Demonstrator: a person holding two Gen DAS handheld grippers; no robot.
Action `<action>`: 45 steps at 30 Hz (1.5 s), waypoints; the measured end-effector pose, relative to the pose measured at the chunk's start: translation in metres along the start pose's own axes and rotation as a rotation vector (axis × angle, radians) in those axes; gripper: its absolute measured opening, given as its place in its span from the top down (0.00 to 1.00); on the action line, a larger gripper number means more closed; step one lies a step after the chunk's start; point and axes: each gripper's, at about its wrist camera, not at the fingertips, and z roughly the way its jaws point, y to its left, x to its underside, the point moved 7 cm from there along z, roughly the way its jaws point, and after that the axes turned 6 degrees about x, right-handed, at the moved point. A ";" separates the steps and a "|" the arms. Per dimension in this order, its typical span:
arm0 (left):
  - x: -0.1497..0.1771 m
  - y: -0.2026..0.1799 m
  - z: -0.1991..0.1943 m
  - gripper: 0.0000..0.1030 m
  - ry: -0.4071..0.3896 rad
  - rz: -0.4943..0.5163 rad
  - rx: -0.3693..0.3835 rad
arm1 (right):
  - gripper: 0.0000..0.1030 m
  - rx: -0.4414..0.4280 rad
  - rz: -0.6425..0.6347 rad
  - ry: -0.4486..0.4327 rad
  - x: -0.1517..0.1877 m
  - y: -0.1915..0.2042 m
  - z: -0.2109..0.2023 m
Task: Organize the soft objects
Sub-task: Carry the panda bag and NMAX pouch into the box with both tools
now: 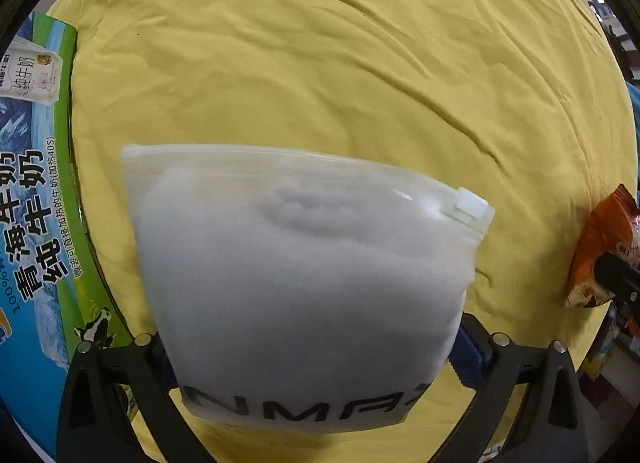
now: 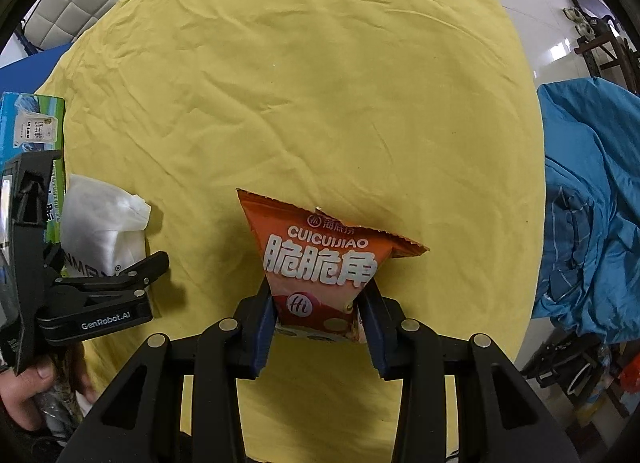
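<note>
Left gripper (image 1: 316, 359): 2 fingers clamped on the lower part of the frosted zip pouch (image 1: 296, 275), near its printed end. Zipper slider (image 1: 472, 207) points away from me. I judge the low grip is meant to let the stuffed body hang forward, clear of the pads. Pouch is translucent plastic, puffy, with white fluffy fill inside; squashes easily, so it should ride fine in a firm pinch.

Right gripper (image 2: 320, 319): 2 fingers closed on the bottom of the orange snack bag (image 2: 320, 259), blue pads (image 2: 264, 327) pressing in both sides. Bag is glossy foil, air-puffed, serrated top seam, roughly triangular from this angle. Grip sits at the bottom seam, probably to avoid crushing the contents.

Both items are over the yellow cloth (image 2: 320, 83); can't tell whether they touch it. Cloth is matte, wrinkled, draped over a round surface. Milk carton box (image 1: 36, 183) sits at the cloth's left edge, rigid printed cardboard. Blue fabric (image 2: 592, 203) is heaped off to my right.
</note>
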 end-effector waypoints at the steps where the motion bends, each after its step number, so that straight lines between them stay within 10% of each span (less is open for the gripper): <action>1: 0.001 -0.002 0.001 0.00 -0.003 -0.006 0.001 | 0.60 -0.003 0.002 0.000 -0.002 -0.003 0.000; 18: 0.008 0.030 -0.023 0.25 -0.015 -0.072 0.121 | 0.39 -0.034 0.126 -0.021 -0.009 -0.019 -0.004; 28: 0.042 0.035 -0.042 0.28 -0.107 -0.038 0.079 | 0.65 0.030 0.086 -0.023 0.006 -0.015 0.007; 45: 0.084 0.068 -0.181 0.28 -0.373 0.028 0.103 | 0.67 -0.047 0.026 -0.238 0.031 0.033 -0.106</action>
